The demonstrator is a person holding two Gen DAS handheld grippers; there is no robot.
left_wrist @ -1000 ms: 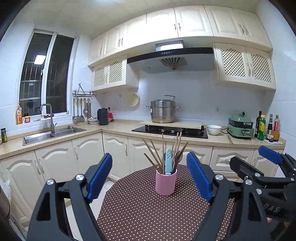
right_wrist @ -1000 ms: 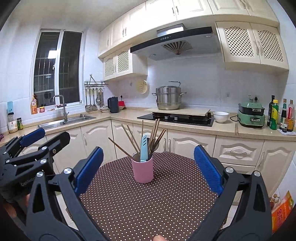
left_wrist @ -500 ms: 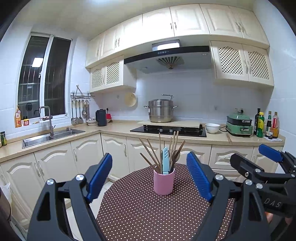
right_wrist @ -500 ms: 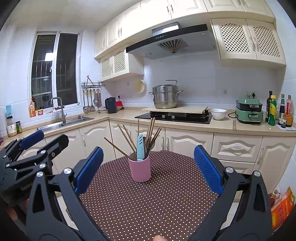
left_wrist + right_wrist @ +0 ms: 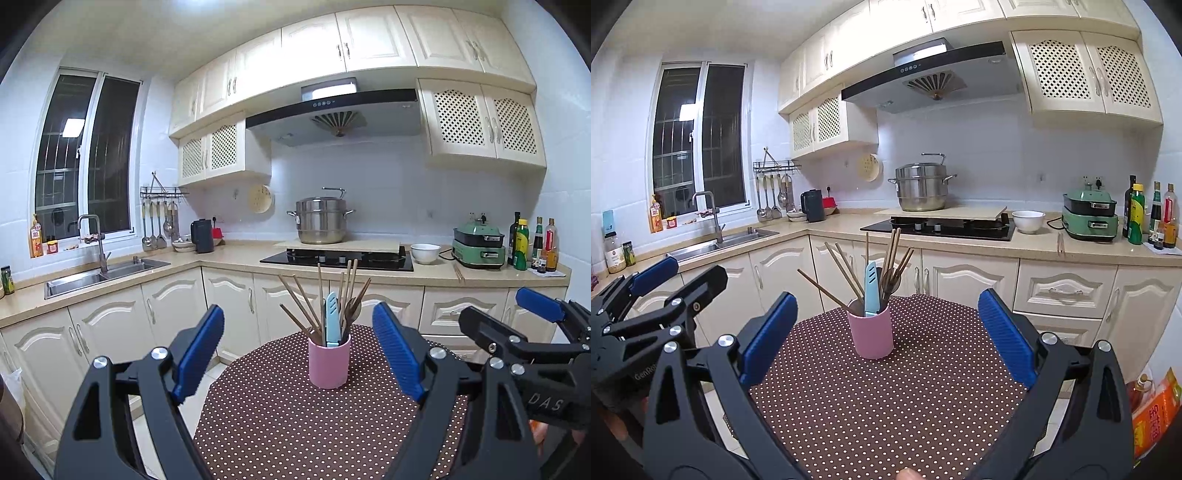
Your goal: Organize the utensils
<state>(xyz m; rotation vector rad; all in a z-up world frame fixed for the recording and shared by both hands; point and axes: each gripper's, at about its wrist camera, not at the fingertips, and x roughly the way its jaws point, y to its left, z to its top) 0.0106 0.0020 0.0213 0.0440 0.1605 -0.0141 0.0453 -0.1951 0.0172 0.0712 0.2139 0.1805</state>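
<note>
A cup (image 5: 329, 363) stands on the desk (image 5: 295, 424), toward its far edge, at twelve o'clock from the left gripper (image 5: 298, 350). In the cup stand chopsticks (image 5: 301, 304), leaning out toward ten and one o'clock, and a sheathed knife (image 5: 331, 317) upright at its front. The right gripper (image 5: 498, 325) hovers at three o'clock of the cup, the left gripper at nine. Behind the desk runs a counter (image 5: 236, 258): the sink (image 5: 103, 275) at ten o'clock, the hob (image 5: 338, 258) at twelve with a pot (image 5: 320, 221) behind it, a bowl (image 5: 424, 253) and bottles (image 5: 532, 240) at two.
</note>
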